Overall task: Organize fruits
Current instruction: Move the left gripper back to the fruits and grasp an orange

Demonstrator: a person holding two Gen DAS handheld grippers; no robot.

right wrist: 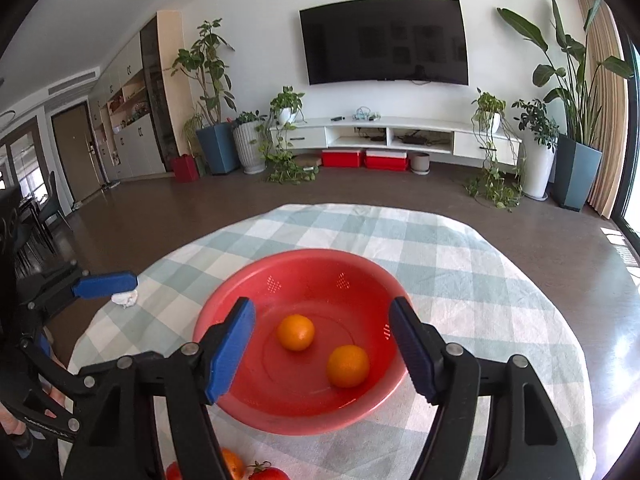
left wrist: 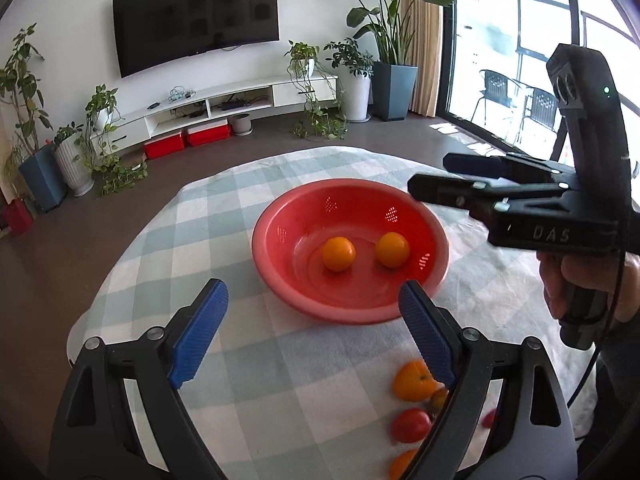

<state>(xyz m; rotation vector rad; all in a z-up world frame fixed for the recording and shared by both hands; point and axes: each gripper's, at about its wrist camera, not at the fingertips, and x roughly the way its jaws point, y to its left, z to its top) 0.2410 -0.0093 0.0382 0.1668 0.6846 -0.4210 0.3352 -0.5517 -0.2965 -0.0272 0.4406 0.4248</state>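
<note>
**A:** Two oranges, the left one (left wrist: 339, 254) and the right one (left wrist: 393, 249), sit apart in the red bowl (left wrist: 280, 248) in the left wrist view. How is that hand posed?

**B:** Tilted down at the table, with the left gripper (left wrist: 308, 334) hanging short of the bowl's near rim. Ahead and to its right, a hand (left wrist: 588, 280) holds the right gripper (left wrist: 430, 174) side-on over the bowl's far right edge.

**A:** And the surroundings?

**B:** A checked tablecloth (left wrist: 200, 216) covers the table; past it lie a dark floor, a television (left wrist: 196, 20) on the wall, a low white cabinet (left wrist: 240, 100) and potted plants.

**A:** Jaws?

**B:** Spread wide with nothing between the blue pads, touching nothing. Behind the right-hand finger, on the cloth, lie an orange pepper (left wrist: 414, 380) and a tomato (left wrist: 410, 424), short of the bowl.

**A:** Now the right wrist view.

**B:** This hand points down less steeply. The right gripper (right wrist: 322, 350) hovers over the near part of the bowl (right wrist: 240, 300), framing both oranges (right wrist: 296, 332) (right wrist: 347, 366) below it. The same cloth (right wrist: 480, 280) and room show, with a crumpled white scrap (right wrist: 126, 298) far to the left.

**A:** Its jaws?

**B:** Parted and empty. The left gripper shows at the left edge, one blue pad (right wrist: 105, 285) in sight. A tomato (right wrist: 272, 474) lies beneath, near the bottom edge.
</note>
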